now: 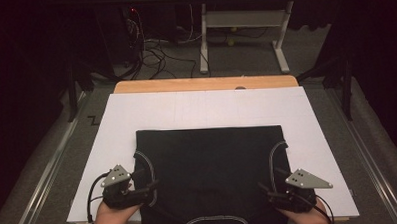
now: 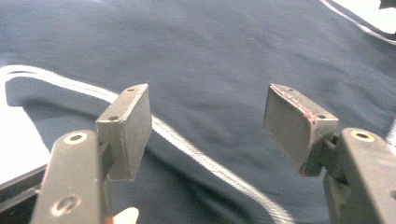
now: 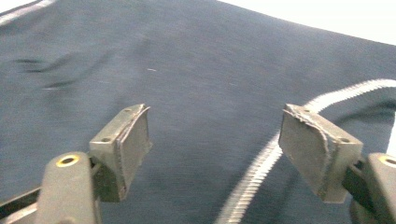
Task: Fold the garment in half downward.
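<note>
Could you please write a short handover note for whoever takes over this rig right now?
Left gripper: open, nothing between the jaws, at the near left armhole of the dark garment.
Right gripper: open, empty, at the near right armhole.
Garment: lies flat on the white sheet covering the table, white-trimmed neckline at the near edge, far edge straight as if folded over.
Done: apparently one fold.
Left: probably folding the armhole sides inward, then tidying.

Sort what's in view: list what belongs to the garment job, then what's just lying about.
Part of the job:
dark garment with white trim
left gripper, jaws open
right gripper, jaws open
white sheet under the garment

Just about:
cables on the floor
white table frame beyond
</note>
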Demonstrator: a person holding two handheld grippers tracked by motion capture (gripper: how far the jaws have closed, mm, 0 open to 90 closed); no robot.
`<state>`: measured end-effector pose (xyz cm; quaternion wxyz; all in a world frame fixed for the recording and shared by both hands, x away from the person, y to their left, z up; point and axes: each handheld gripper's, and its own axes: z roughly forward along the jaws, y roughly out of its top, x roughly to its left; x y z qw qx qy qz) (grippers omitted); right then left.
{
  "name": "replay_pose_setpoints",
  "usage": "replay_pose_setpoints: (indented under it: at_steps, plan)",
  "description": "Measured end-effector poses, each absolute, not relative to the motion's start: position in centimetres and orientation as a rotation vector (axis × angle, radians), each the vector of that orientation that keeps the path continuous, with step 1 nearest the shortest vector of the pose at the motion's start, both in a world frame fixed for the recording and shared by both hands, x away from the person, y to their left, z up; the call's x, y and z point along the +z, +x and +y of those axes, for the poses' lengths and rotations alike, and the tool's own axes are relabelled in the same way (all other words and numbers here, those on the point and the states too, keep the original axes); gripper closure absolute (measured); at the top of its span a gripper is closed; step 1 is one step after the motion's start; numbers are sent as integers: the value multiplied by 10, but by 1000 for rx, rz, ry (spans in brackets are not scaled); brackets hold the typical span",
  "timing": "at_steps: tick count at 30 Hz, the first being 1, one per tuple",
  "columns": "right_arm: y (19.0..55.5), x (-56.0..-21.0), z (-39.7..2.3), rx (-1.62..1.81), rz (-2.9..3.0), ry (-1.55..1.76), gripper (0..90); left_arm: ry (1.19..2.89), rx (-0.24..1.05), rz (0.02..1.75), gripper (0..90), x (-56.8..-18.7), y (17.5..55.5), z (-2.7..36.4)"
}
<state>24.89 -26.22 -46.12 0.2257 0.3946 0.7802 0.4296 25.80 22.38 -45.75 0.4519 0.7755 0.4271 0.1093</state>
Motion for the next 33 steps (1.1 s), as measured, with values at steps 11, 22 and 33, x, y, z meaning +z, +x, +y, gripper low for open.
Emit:
replay_pose_setpoints:
  at_steps: [11, 22, 33]
  plan:
    - [281, -459, -280, 1163, 2033, 1203, 122, 1863, 377, 1037, 109, -451, 293, 245]
    - [303, -450, -269, 1162, 1990, 1178, 0, 1822, 412, 1096, 0, -447, 334, 263]
    - [300, -432, -217, 1251, 2026, 1068, 0, 1785, 429, 1090, 0, -416, 353, 278]
